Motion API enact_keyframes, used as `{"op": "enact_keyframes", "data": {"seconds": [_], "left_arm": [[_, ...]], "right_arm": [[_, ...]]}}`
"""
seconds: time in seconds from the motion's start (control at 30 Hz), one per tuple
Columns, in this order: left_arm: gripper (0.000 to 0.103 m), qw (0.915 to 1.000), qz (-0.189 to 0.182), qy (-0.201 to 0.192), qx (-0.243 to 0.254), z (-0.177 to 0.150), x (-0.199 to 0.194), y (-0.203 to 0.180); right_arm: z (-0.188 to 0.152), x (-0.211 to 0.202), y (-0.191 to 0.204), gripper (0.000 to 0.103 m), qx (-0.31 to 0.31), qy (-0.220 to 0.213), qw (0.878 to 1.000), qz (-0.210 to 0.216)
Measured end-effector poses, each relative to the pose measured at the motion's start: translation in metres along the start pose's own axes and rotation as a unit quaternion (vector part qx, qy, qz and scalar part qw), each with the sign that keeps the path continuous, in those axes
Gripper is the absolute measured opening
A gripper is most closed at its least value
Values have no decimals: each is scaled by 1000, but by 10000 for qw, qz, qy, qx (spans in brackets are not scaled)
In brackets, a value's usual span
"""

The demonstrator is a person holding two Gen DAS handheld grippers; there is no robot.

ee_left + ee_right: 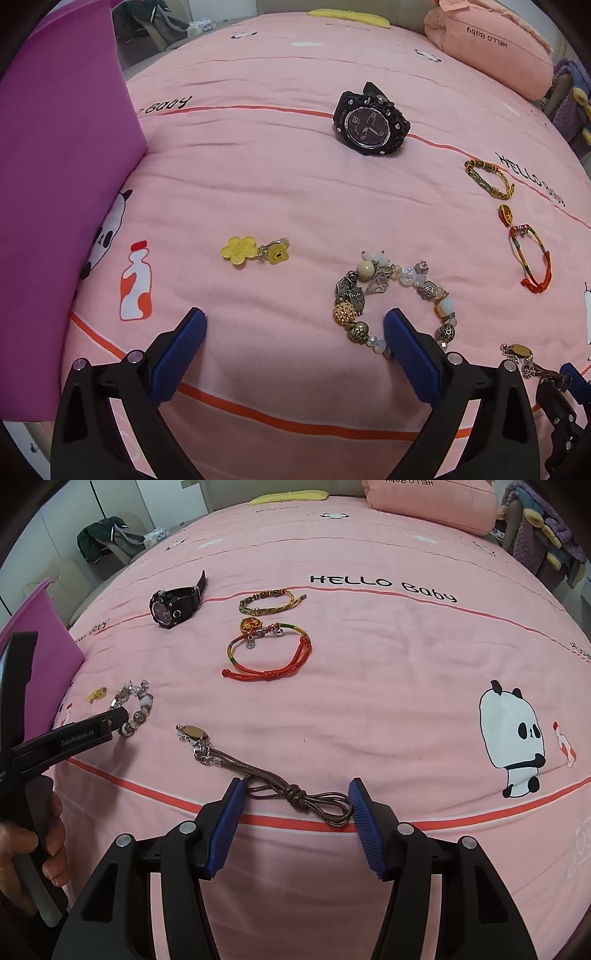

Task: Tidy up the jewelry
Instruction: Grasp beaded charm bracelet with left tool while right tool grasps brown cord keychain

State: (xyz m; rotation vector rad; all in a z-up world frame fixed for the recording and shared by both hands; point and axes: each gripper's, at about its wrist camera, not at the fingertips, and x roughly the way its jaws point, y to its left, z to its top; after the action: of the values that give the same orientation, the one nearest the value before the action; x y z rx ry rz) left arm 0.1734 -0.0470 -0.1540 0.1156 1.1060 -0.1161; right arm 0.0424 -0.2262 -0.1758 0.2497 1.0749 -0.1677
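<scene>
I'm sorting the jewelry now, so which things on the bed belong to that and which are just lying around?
Job: black watch, beaded charm bracelet, red cord bracelet, green braided bracelet, brown cord necklace, yellow clips, purple box.
Not: pillow, clothes on chair.

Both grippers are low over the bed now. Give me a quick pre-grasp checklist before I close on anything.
1. Right gripper open: ok.
2. Brown cord necklace between the right jaws: ok, its knotted loop end spans the gap.
3. Right pads pressing the cord: not ok, not yet gripped.
4. Left gripper open: ok.
5. Beaded charm bracelet centred in the left jaws: not ok, one fingertip sits inside its loop and only bare sheet lies between the jaws.
6. Purple box open to receive items: cannot tell.
</scene>
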Motion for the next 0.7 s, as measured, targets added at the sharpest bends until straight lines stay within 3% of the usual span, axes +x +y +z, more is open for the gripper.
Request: {"op": "enact_keyframes", "data": {"seconds": [0.23,0.43,0.5,0.53,0.6,0.7], "left_arm": [[77,9998,-107,-135,44,-1,0,-3],[53,9996,-232,-116,94,-7,-8,-14],[34,9995,-301,-91,93,-6,-9,-16],[31,9994,-299,-91,118,-7,-10,-16],[15,9993,-326,-101,150,-8,-11,-18],[11,9992,-381,-86,104,-6,-10,-12]], "right_arm": [[1,6,3,56,-89,7,9999,-119],[3,11,10,56,-270,17,9992,-309],[3,12,10,56,-290,4,9990,-327],[2,11,10,55,-297,-8,9990,-329],[2,10,11,50,-285,-51,9992,-286],[1,9,13,35,-276,-109,9992,-281]]}}
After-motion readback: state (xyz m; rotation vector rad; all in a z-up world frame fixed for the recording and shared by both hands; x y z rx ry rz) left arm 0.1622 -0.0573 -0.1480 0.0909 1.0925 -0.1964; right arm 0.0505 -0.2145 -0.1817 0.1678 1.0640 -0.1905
